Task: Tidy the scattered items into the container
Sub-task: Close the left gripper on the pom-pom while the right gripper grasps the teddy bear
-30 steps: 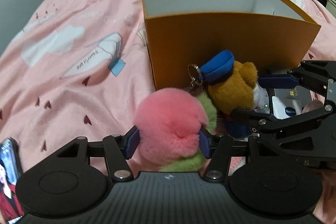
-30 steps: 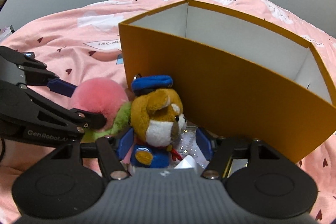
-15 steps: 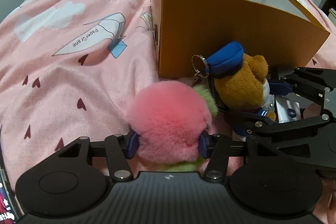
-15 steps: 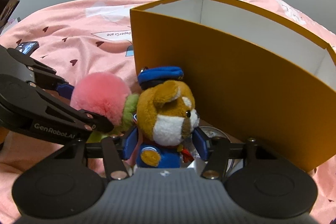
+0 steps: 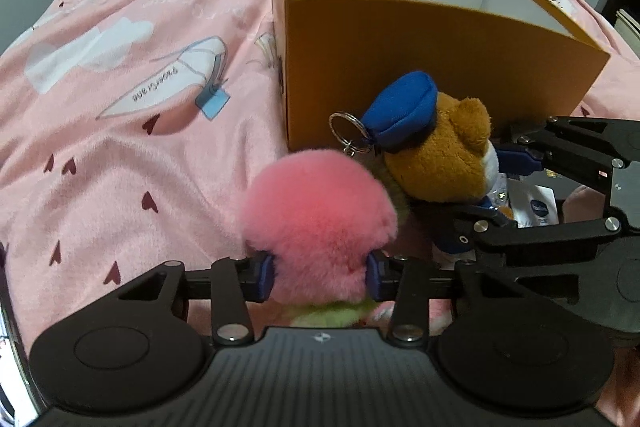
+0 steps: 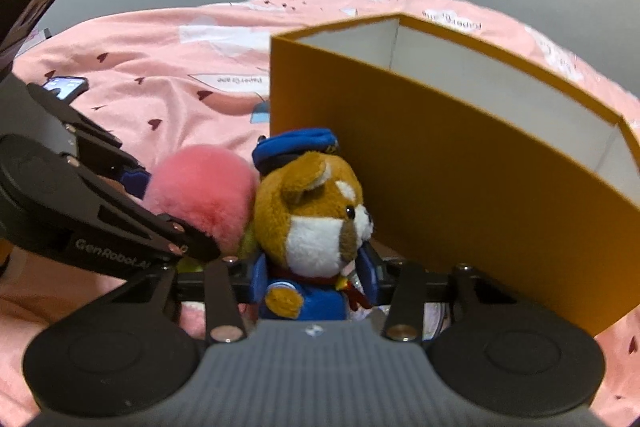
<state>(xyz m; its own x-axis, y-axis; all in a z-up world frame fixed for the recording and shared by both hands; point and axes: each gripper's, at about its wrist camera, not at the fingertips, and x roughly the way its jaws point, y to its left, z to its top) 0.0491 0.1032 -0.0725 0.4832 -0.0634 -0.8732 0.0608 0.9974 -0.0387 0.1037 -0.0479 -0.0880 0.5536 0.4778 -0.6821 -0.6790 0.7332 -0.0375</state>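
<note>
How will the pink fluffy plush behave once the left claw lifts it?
The pink fluffy plush looks soft, so it will likely squash as the left claw is closing on it. Probably light. Its green part below may dangle and brush the bear keychain alongside.

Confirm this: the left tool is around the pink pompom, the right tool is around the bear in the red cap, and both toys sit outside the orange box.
Wrong on the cap: the bear wears a blue cap, as the right wrist view shows. The rest stands: left tool closing around the pink pompom, right tool closing around the bear, both outside the orange box.
</note>
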